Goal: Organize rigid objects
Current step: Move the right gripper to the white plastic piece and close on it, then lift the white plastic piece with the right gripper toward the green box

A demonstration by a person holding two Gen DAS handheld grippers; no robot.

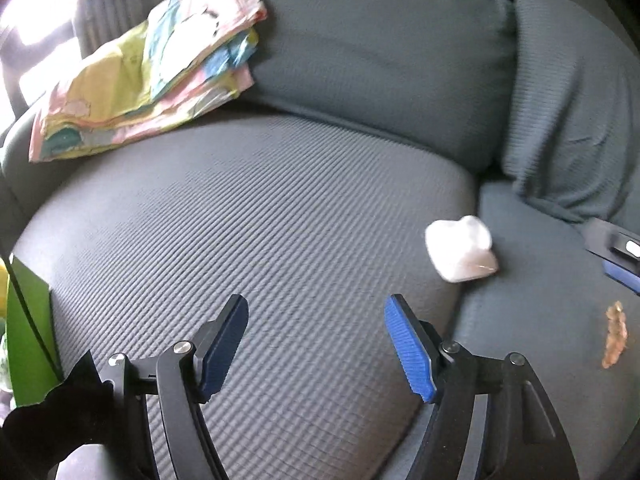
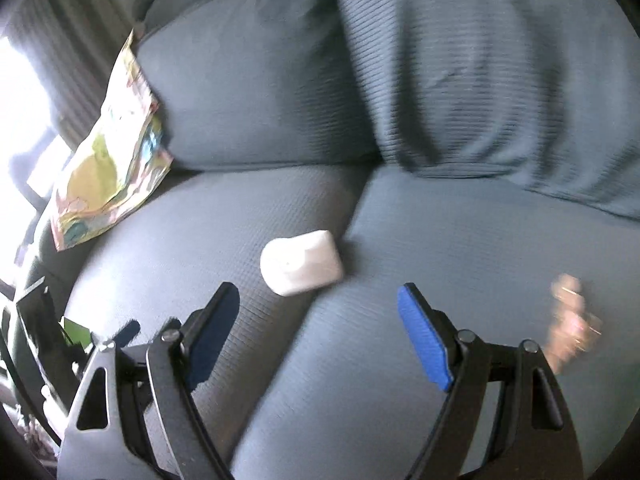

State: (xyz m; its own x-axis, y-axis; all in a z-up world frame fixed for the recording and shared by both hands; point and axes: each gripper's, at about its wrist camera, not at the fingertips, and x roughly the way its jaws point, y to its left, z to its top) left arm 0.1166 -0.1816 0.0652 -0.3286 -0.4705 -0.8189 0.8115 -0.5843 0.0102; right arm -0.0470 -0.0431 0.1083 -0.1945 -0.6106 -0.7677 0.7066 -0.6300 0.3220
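Observation:
A small white rounded block (image 1: 461, 249) lies on the grey sofa seat by the seam between two seat cushions; it also shows in the right wrist view (image 2: 301, 267). A small tan, lumpy object (image 1: 615, 334) lies on the right seat cushion, blurred in the right wrist view (image 2: 571, 322). My left gripper (image 1: 316, 344) is open and empty over the left seat cushion, left of the white block. My right gripper (image 2: 318, 332) is open and empty, just in front of the white block. Its fingertip (image 1: 620, 258) shows at the right edge of the left wrist view.
A folded colourful cloth (image 1: 148, 68) leans on the sofa's left arm and back, also in the right wrist view (image 2: 112, 160). Grey back cushions (image 1: 380, 52) stand behind the seat. A green box (image 1: 28, 336) sits at the left edge.

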